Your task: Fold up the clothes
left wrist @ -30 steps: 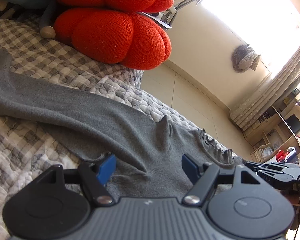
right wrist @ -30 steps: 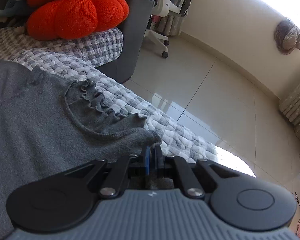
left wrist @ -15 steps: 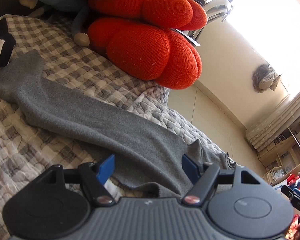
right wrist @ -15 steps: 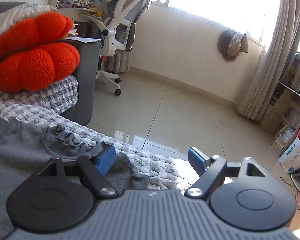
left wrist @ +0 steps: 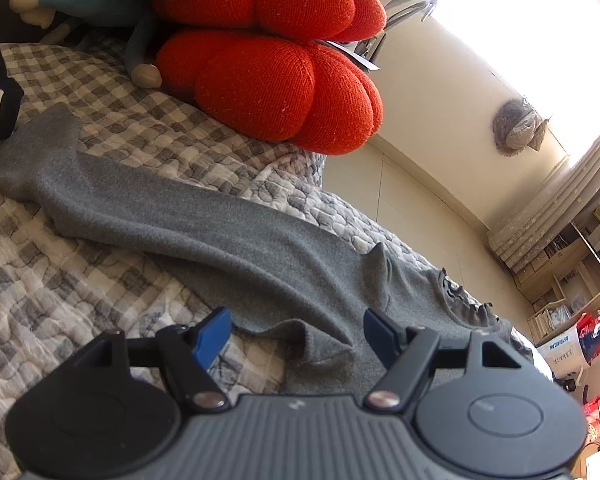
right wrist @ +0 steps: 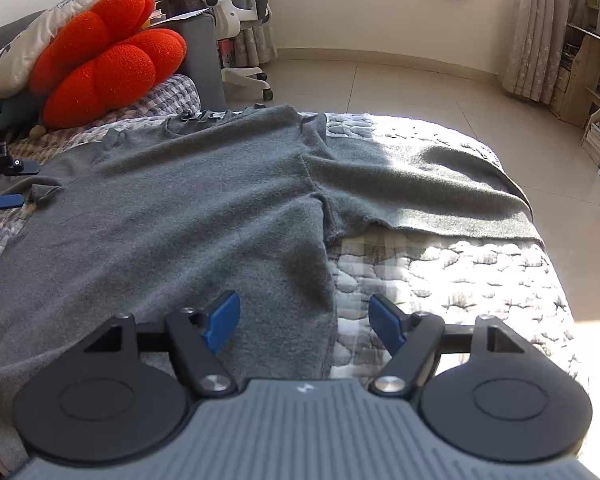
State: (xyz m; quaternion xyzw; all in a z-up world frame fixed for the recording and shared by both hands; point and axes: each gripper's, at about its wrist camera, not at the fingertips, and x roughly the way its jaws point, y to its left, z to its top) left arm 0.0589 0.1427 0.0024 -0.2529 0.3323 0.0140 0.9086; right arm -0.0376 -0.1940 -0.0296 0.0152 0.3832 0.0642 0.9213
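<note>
A grey long-sleeved sweater (right wrist: 188, 208) lies spread flat on a checked quilt (right wrist: 440, 272), ruffled collar (right wrist: 204, 116) at the far edge. One sleeve (right wrist: 420, 192) stretches right; the other sleeve (left wrist: 148, 208) runs left in the left wrist view. My right gripper (right wrist: 302, 324) is open and empty, low over the sweater's right side edge. My left gripper (left wrist: 296, 332) is open and empty over the fabric by the armpit, below the left sleeve. Its fingers (right wrist: 4, 200) also show at the left edge of the right wrist view.
Orange knitted cushions (left wrist: 280, 80) (right wrist: 108, 72), a white pillow (right wrist: 16, 60) and a blue plush toy (left wrist: 84, 0) sit at the bed's far end. A white office chair (right wrist: 236, 8) and tiled floor (right wrist: 400, 84) lie beyond. Shelves (right wrist: 592, 60) stand right.
My right gripper opened, let go of the sweater's collar corner, and pulled back to the garment's side. My left gripper stayed open and shifted along the left sleeve.
</note>
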